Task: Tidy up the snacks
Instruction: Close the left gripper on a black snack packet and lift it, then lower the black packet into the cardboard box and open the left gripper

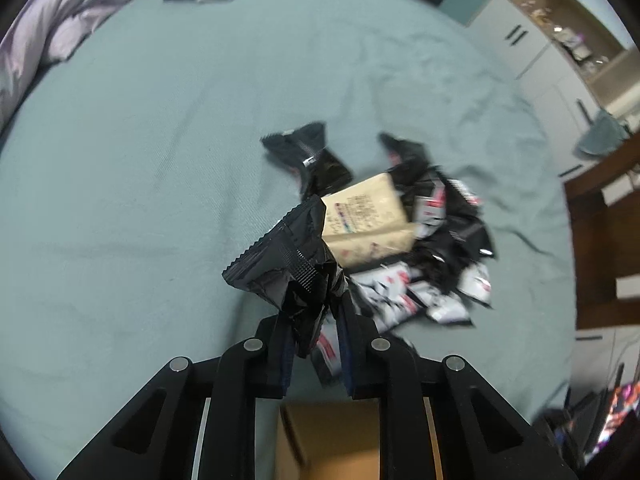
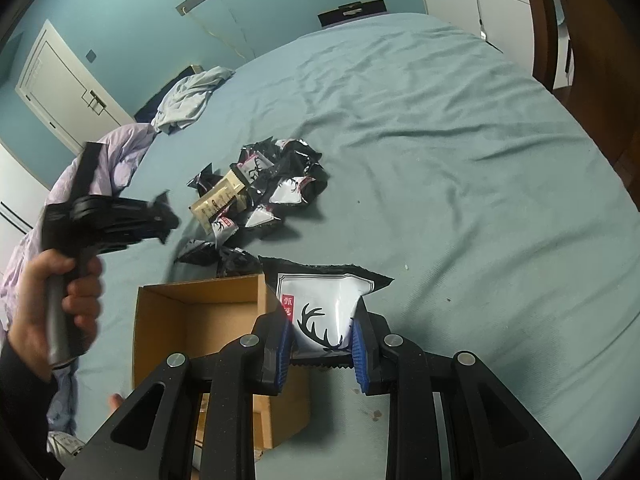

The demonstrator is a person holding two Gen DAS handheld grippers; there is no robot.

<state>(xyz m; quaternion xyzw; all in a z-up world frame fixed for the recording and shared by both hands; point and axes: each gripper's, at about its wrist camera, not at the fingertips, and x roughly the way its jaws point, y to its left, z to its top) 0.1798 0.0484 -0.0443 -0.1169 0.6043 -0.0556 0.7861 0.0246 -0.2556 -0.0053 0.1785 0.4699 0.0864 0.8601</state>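
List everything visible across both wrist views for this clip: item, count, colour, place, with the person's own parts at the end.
snack pile: count unclear, black and white packets, middle of the bed
beige packet: one, tan, lying on the pile
black packet: one, pinched in the left gripper
white antler packet: one, white with black edges, clamped in the right gripper
cardboard box: one, brown, open, near edge of the bed
bed sheet: one, pale teal
lilac bedding: one, far corner
left gripper: black, shut
right gripper: black with blue pads, shut
hand: one, gripping the left gripper's handle
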